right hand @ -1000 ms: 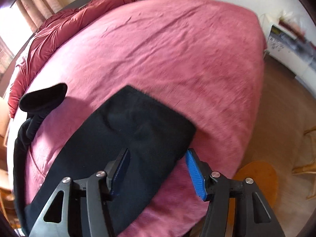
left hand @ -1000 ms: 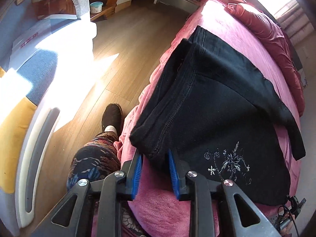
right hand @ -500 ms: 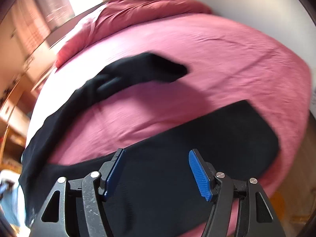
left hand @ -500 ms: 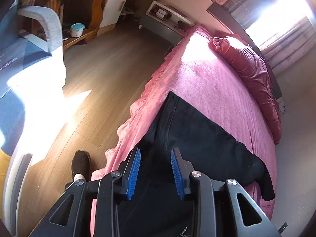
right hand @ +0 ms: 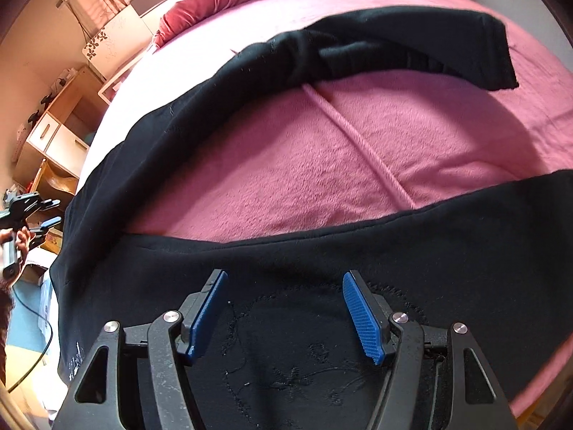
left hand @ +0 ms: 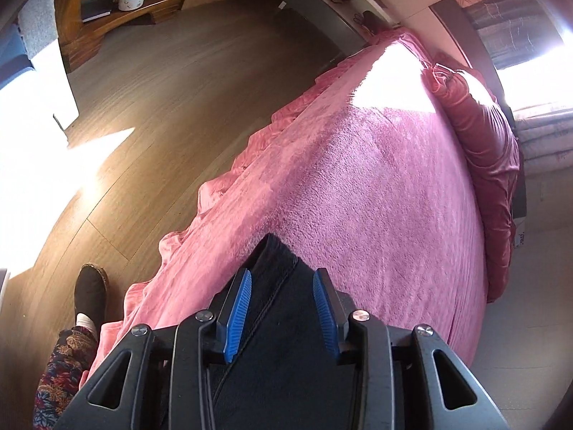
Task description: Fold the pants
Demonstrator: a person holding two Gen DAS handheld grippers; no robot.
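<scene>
Lying spread across the pink bed point(right hand: 322, 150), black pants point(right hand: 358, 251) with legs splayed apart, likely awaiting alignment before folding. Hovering released over the embroidered part, right gripper point(right hand: 283, 308), jaws wide with nothing pinched. Opening over a seamed corner near the bed's edge, left gripper point(left hand: 281, 310), fabric between but ungripped.

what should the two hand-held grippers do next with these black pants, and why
Probably lower the right hand-held gripper onto the near leg and pinch it. The black pants lie on the pink blanket with legs spread apart, the far leg bunched, and both pairs of jaws grip nothing. The left hand-held gripper, jaws opening, hovers over a seamed corner of the pants, ready to pinch too.
</scene>
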